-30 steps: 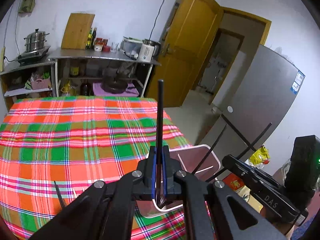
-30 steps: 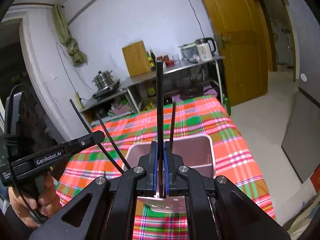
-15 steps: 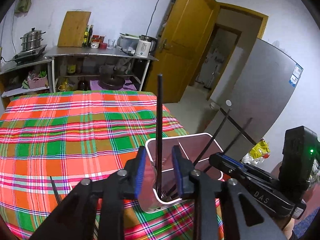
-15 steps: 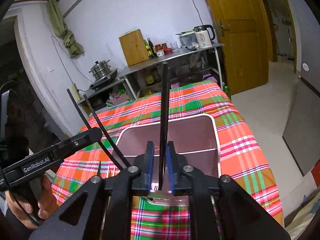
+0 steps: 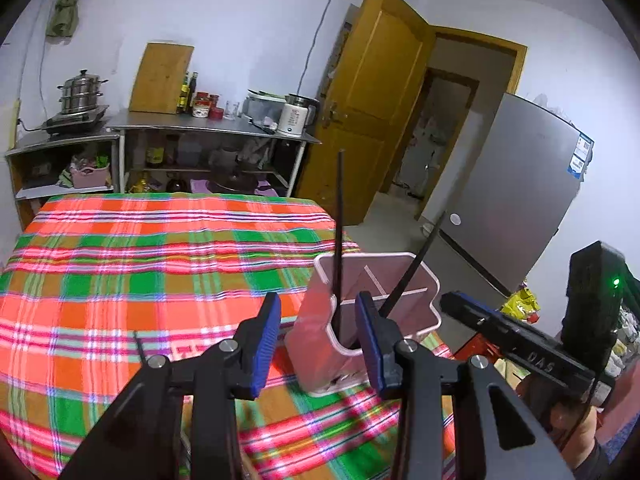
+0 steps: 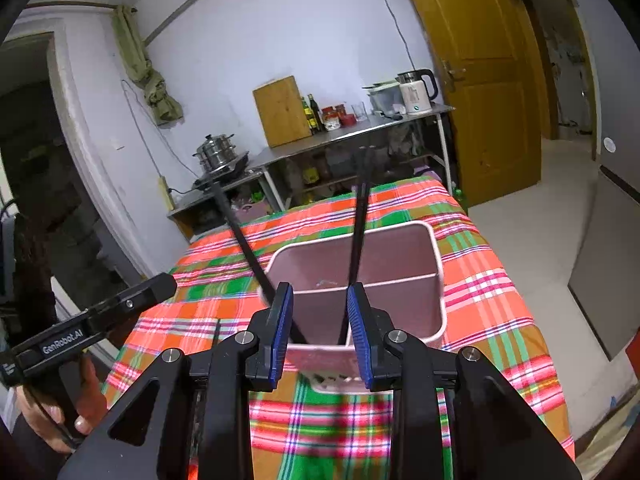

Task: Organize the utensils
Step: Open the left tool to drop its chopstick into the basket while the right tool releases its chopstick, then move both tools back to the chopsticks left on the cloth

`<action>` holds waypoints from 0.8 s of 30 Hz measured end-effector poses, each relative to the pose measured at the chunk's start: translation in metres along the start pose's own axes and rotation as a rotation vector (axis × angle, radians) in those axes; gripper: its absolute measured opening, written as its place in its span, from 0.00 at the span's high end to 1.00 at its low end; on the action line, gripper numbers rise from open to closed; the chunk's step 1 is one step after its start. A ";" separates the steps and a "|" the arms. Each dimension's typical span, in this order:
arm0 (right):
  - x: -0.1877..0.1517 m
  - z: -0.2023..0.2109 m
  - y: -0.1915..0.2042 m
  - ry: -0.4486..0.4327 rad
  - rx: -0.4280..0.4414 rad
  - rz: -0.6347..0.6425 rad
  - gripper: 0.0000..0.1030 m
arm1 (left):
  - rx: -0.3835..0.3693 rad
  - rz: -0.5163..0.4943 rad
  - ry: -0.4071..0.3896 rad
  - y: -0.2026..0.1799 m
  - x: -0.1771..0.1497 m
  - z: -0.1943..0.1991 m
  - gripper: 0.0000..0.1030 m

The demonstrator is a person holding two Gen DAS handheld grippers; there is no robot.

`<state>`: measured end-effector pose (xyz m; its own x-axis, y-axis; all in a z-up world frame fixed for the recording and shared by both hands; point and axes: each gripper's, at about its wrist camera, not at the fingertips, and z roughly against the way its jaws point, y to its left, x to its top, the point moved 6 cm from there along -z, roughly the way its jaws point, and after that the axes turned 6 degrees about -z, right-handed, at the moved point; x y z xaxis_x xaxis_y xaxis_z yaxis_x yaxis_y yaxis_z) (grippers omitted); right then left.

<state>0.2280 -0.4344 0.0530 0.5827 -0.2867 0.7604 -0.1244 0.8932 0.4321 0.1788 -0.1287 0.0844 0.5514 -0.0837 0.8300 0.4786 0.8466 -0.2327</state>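
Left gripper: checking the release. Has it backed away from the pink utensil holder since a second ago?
Yes. The left gripper, jaws just opening, pulled back leftward from the pink utensil holder.

Both views are fisheye, each looking forward and slightly down along its own tongs. The left wrist view sits close behind the left tongs (image 5: 318, 338), with the pink holder (image 5: 320, 344) near and right of centre. The right wrist view faces the same holder (image 6: 436, 280) head-on. Both share the plaid worktop (image 5: 120, 280), the far steel shelf (image 6: 360, 128) and the yellow door (image 5: 380, 100).
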 end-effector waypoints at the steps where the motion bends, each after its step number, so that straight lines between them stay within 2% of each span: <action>1: -0.003 0.003 0.003 -0.005 0.004 0.009 0.72 | 0.008 0.003 0.000 0.002 -0.004 0.003 0.61; 11: -0.040 0.007 0.036 -0.003 0.058 0.098 0.72 | 0.109 0.065 0.012 0.041 -0.057 0.028 0.61; 24: -0.095 -0.024 0.056 0.175 0.095 0.120 0.72 | 0.197 0.157 0.134 0.082 -0.123 0.028 0.61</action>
<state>0.1853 -0.3488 -0.0068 0.6884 -0.1082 0.7172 -0.2717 0.8784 0.3933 0.1312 -0.0344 -0.0226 0.7001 -0.0017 0.7141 0.2461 0.9393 -0.2390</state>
